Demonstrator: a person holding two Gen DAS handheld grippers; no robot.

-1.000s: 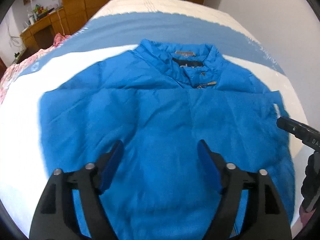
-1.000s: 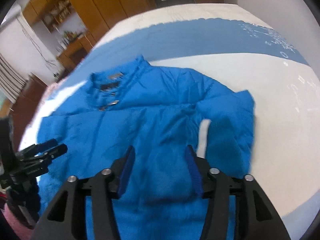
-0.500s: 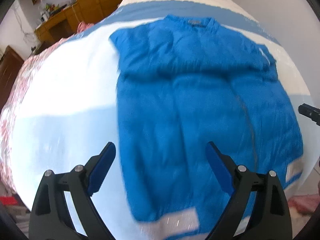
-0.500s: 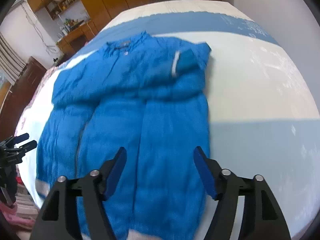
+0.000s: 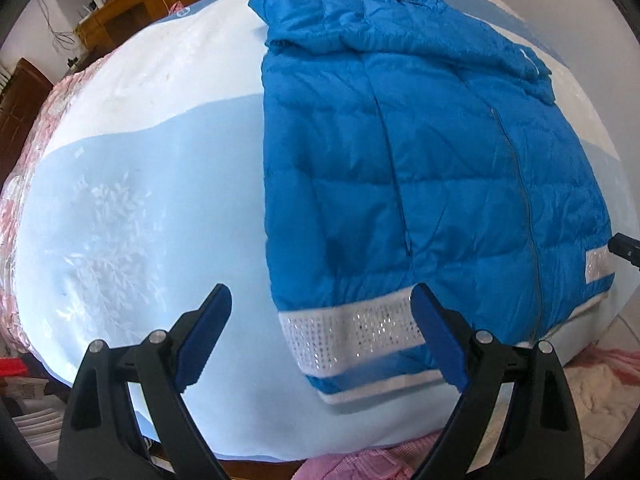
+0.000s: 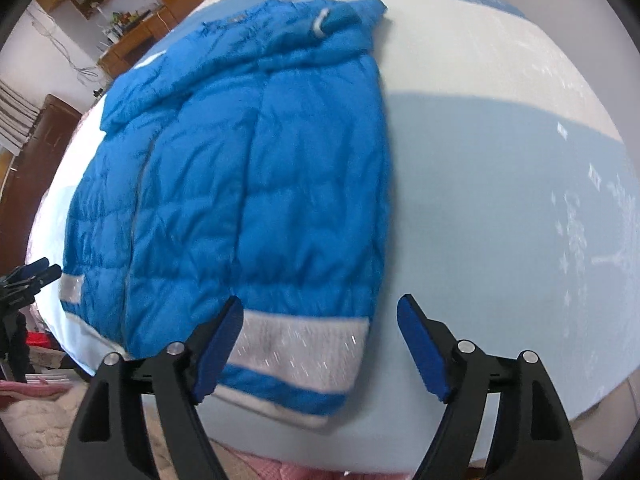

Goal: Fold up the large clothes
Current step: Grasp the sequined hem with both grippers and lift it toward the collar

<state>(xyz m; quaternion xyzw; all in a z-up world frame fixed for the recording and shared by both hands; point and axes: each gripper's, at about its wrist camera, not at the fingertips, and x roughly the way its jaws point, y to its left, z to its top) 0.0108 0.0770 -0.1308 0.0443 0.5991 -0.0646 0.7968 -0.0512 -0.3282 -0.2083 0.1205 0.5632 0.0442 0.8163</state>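
Blue puffer jacket (image 5: 420,152) lies flat, sleeves folded in, on a bed (image 5: 140,208), its white hem band (image 5: 352,336) at the near edge.

The left gripper (image 5: 320,332) hangs wide and empty over the hem's left corner; the right gripper (image 6: 320,344), jaws opening, nothing held, over its right corner. Likely next: pinch both corners and carry the hem toward the far collar. The pale blue-and-white bedspread fills the room's middle; wooden cabinets (image 5: 132,4) far left.

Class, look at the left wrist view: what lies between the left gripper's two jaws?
Bare pale-blue bedsheet on one side, and the jacket hem's white band on the other. The left gripper grips nothing; its jaws stand open.
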